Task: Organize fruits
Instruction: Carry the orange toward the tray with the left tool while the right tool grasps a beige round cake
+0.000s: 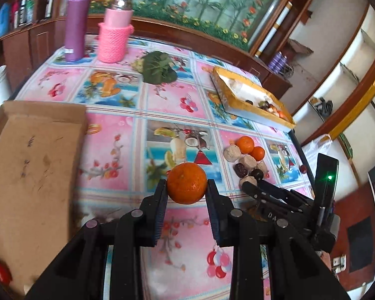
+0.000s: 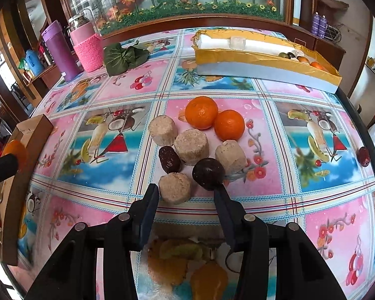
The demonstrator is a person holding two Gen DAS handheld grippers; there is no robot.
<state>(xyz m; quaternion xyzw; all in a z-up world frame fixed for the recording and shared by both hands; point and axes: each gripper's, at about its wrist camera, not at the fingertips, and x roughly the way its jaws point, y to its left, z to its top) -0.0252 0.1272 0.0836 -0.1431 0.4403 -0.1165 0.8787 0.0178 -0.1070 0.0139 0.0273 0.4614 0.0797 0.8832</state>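
Note:
My left gripper (image 1: pixel 187 187) is shut on an orange (image 1: pixel 187 184) and holds it above the table, next to a brown cardboard box (image 1: pixel 35 155) on the left. My right gripper (image 2: pixel 186 192) is open and empty, low over a pile on the table: two oranges (image 2: pixel 201 112) (image 2: pixel 229 125), several beige round pieces (image 2: pixel 191 146), a dark round fruit (image 2: pixel 208 173) and a dark oval one (image 2: pixel 170 159). The nearest beige piece (image 2: pixel 175 188) lies between its fingertips. The pile also shows in the left wrist view (image 1: pixel 246 145).
A gold-rimmed white box (image 2: pixel 262 61) with a few fruits stands at the back right. A purple bottle (image 2: pixel 58 50), a pink-sleeved jar (image 2: pixel 87 47) and green leaves (image 2: pixel 123 58) stand at the back left. A red date (image 2: pixel 363 156) lies by the right edge.

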